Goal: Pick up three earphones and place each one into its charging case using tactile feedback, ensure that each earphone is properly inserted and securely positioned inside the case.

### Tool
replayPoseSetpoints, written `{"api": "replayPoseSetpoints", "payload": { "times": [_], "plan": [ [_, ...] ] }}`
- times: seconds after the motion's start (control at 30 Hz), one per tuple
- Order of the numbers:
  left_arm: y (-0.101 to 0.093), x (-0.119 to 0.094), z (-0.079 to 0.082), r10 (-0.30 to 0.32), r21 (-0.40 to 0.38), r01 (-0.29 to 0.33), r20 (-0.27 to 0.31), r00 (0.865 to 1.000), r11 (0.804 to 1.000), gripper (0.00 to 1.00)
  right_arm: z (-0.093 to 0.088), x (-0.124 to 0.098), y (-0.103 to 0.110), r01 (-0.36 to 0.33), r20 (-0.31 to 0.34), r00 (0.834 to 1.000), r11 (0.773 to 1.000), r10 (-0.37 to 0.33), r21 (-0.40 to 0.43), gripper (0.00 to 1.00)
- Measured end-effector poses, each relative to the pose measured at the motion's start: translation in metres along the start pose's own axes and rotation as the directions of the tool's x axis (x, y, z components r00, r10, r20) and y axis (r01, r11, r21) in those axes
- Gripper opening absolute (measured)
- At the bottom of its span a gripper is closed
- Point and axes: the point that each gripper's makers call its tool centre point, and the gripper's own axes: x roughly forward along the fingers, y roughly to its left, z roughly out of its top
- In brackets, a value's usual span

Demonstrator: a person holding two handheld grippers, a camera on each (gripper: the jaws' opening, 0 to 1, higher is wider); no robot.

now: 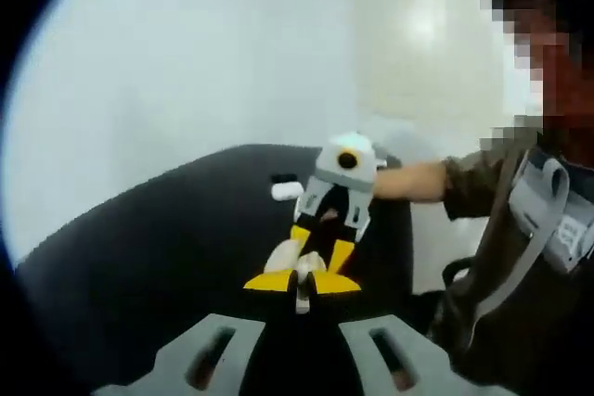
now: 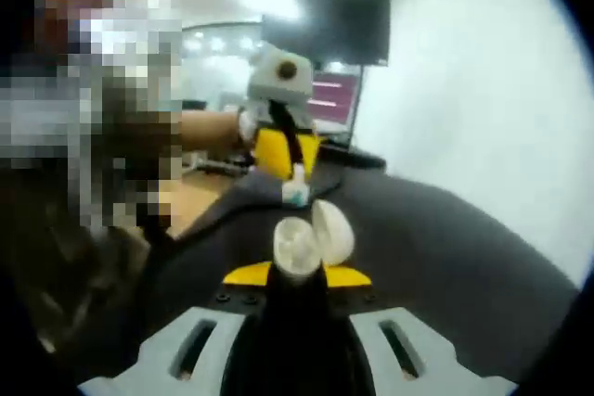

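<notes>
Right gripper (image 2: pixel 295 277) clamps the open white case (image 2: pixel 311 240); left gripper (image 2: pixel 295 194) pinches an earphone (image 2: pixel 297 183) just above it.

Open charging case (image 2: pixel 306 243) sits between the right gripper (image 2: pixel 297 275) tips over the table (image 2: pixel 445 248), with the left gripper (image 2: pixel 295 194) and its earphone (image 2: pixel 297 195) just beyond it.

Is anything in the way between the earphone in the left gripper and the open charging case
Nothing visible. The right gripper holds the open charging case; the left gripper holds the earphone just beyond it, over bare black table.
</notes>
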Motion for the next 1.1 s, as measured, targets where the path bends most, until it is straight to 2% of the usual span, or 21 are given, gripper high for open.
{"api": "replayPoseSetpoints", "payload": {
  "times": [0.1, 0.17, 0.2, 0.4, 0.5, 0.53, 0.6, 0.67, 0.7, 0.73, 0.77, 0.8, 0.83, 0.87, 0.93, 0.97, 1.0, 1.03, 1.07, 1.1],
  "plan": [
    [-0.003, 0.009, -0.003, -0.005, 0.048, 0.009, -0.075, 0.997, 0.999, 0.04, 0.0, 0.0, -0.001, 0.0, -0.001, 1.0, 1.0, 0.0, -0.002, 0.2],
    [-0.002, 0.011, -0.008, 0.01, 0.1, 0.003, -0.138, 0.99, 0.995, 0.04, -0.001, 0.0, -0.001, -0.001, -0.002, 1.0, 1.0, 0.001, 0.001, 0.2],
    [-0.001, 0.012, -0.008, 0.026, 0.121, -0.008, -0.143, 0.989, 0.993, 0.04, -0.001, 0.001, -0.001, -0.002, -0.002, 1.0, 1.0, 0.002, 0.0, 0.2],
    [0.001, 0.014, -0.013, 0.014, 0.11, 0.004, -0.166, 0.986, 0.994, 0.04, -0.001, 0.002, -0.001, 0.0, -0.005, 1.0, 1.0, 0.0, 0.012, 0.2],
    [0.004, 0.006, -0.01, 0.038, 0.119, -0.022, -0.132, 0.991, 0.993, 0.06, -0.001, 0.003, -0.002, -0.004, -0.003, 1.0, 0.999, 0.004, 0.042, 0.2],
    [0.006, 0.001, -0.004, 0.046, 0.103, -0.037, -0.083, 0.996, 0.994, 0.09, -0.001, 0.002, -0.002, -0.003, -0.003, 1.0, 0.999, 0.003, 0.044, 0.2],
    [0.008, -0.014, -0.003, 0.041, 0.069, -0.038, -0.039, 0.998, 0.997, 0.11, -0.001, 0.002, -0.002, -0.003, -0.001, 1.0, 0.999, 0.003, 0.042, 0.2],
    [0.02, -0.022, -0.005, 0.088, 0.059, -0.086, -0.024, 0.996, 0.995, 0.11, -0.001, 0.002, -0.003, -0.008, 0.0, 1.0, 0.999, 0.008, 0.053, 0.2],
    [0.028, -0.023, -0.003, 0.113, 0.058, -0.113, 0.006, 0.994, 0.992, 0.13, -0.001, 0.003, -0.003, -0.01, 0.001, 1.0, 0.998, 0.01, 0.063, 0.2],
    [0.035, -0.023, 0.001, 0.122, 0.02, -0.123, 0.055, 0.991, 0.992, 0.14, -0.002, 0.002, -0.003, -0.01, 0.001, 1.0, 0.997, 0.01, 0.076, 0.2],
    [0.038, -0.021, 0.003, 0.111, -0.029, -0.109, 0.097, 0.989, 0.994, 0.17, -0.002, 0.002, -0.003, -0.009, 0.001, 1.0, 0.997, 0.009, 0.08, 0.2],
    [0.038, -0.019, 0.004, 0.076, -0.069, -0.068, 0.131, 0.988, 0.995, 0.23, -0.002, 0.002, -0.002, -0.009, 0.001, 1.0, 0.997, 0.009, 0.083, 0.2],
    [0.04, -0.016, 0.005, 0.053, -0.121, -0.034, 0.159, 0.986, 0.992, 0.26, -0.002, 0.002, -0.002, -0.009, 0.001, 1.0, 0.996, 0.008, 0.086, 0.2],
    [0.045, -0.014, 0.007, 0.055, -0.172, -0.023, 0.186, 0.981, 0.985, 0.27, -0.002, 0.002, -0.002, -0.01, 0.002, 1.0, 0.996, 0.01, 0.089, 0.2],
    [0.055, -0.012, 0.017, 0.07, -0.262, 0.005, 0.275, 0.959, 0.965, 0.23, -0.003, 0.002, -0.003, -0.014, 0.004, 1.0, 0.995, 0.013, 0.094, 0.2],
    [0.055, -0.011, 0.019, 0.072, -0.286, 0.016, 0.296, 0.953, 0.958, 0.22, -0.002, 0.002, -0.003, -0.015, 0.004, 1.0, 0.995, 0.014, 0.095, 0.2],
    [0.054, -0.008, 0.019, 0.065, -0.306, 0.033, 0.307, 0.949, 0.951, 0.22, -0.002, 0.002, -0.003, -0.015, 0.004, 1.0, 0.995, 0.014, 0.095, 0.2],
    [0.05, -0.003, 0.016, 0.054, -0.298, 0.039, 0.299, 0.953, 0.954, 0.22, -0.002, 0.002, -0.003, -0.015, 0.004, 1.0, 0.996, 0.015, 0.092, 0.2],
    [0.046, 0.001, 0.013, 0.041, -0.293, 0.046, 0.286, 0.957, 0.955, 0.23, -0.002, 0.002, -0.003, -0.016, 0.005, 1.0, 0.996, 0.016, 0.091, 0.2],
    [0.041, 0.006, 0.006, 0.028, -0.262, 0.04, 0.25, 0.968, 0.964, 0.23, -0.003, 0.002, -0.003, -0.017, 0.006, 1.0, 0.996, 0.017, 0.092, 0.2]
  ]
}}
